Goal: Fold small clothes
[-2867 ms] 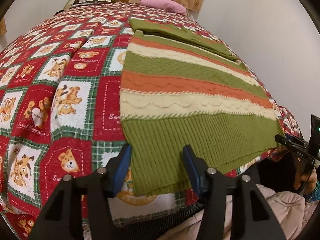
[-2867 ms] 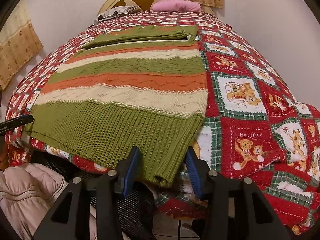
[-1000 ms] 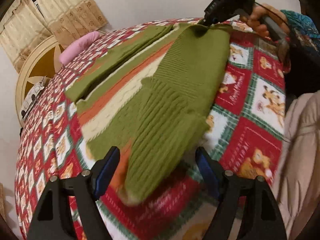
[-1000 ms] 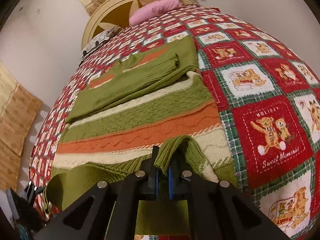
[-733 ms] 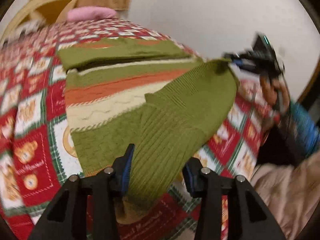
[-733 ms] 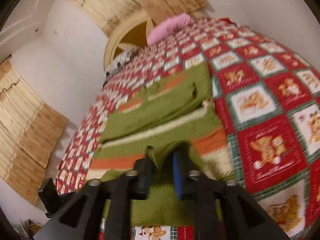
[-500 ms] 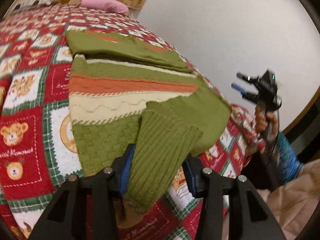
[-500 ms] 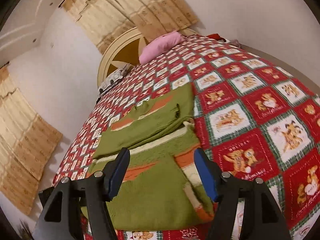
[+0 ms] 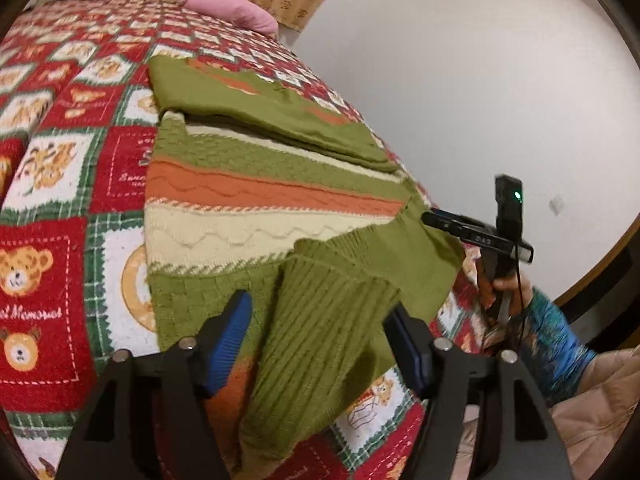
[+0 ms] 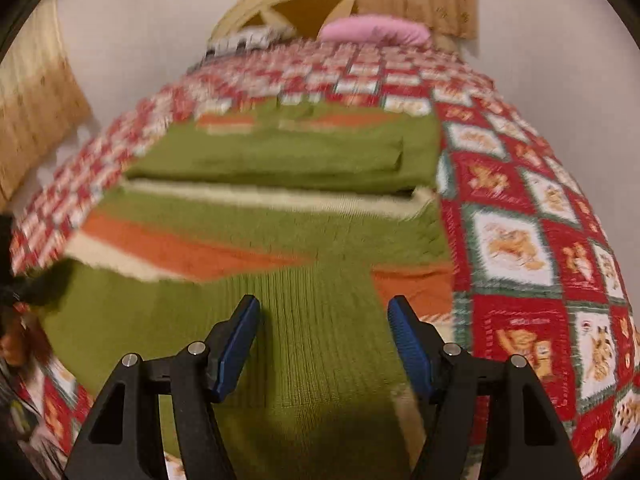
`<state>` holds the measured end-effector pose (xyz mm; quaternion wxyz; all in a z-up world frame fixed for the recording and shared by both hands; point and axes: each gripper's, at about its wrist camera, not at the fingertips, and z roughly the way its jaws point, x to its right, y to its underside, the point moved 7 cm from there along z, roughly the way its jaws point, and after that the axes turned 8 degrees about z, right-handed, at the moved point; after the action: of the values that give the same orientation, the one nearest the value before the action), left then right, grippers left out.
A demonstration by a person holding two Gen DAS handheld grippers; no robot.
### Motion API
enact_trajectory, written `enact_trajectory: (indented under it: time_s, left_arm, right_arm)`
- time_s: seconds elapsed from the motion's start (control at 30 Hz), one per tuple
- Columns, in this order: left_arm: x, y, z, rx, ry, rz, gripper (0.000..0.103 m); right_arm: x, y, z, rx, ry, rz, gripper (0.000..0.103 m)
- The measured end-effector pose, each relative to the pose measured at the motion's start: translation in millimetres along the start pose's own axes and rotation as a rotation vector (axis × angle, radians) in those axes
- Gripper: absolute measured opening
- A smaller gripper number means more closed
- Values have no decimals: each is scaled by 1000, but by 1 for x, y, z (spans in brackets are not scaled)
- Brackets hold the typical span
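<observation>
Now both grippers are standing wide, gripping nothing: the right gripper (image 10: 322, 344) has released the sweater (image 9: 256, 200), its ribbed hem lying folded across the stripes at frame centre; the left gripper (image 9: 320, 344) has just reopened. The quilt (image 9: 44, 240) is reading "Memories".

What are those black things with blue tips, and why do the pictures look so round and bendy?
They are tools a person holds, one in each hand, each carrying a wide-eyed camera that bends the view. One picture looks from the left hand-held gripper, the other from the right hand-held gripper. On the red teddy-bear patchwork blanket lies a green, orange and cream striped knitted sweater, its ribbed bottom partly folded up. Both tools have just let go, so their jaws are open and hold nothing.
</observation>
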<state>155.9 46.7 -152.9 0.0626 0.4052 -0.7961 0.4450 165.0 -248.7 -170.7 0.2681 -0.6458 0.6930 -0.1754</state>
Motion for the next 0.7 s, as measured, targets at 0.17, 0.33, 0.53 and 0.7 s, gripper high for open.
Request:
enact_trajectory:
  time_s: [0.17,0.33,0.53,0.7]
  left_arm:
    - [4,4,-1,-14,-71,65,69]
    - [-1,10,-6,-29,-118,51,23]
    - [-17,-10,-27,80,-132,-77,9]
    - [-15,-31,-30,107,-155,-70,9]
  right_arm:
    - [-4,5,-6,14,31,-47,19]
    - [-8,5,-28,66,16,-4,13]
    - [-12,-9,-70,192,-56,116,13]
    - [-23,-15,-89,253,-21,88,13]
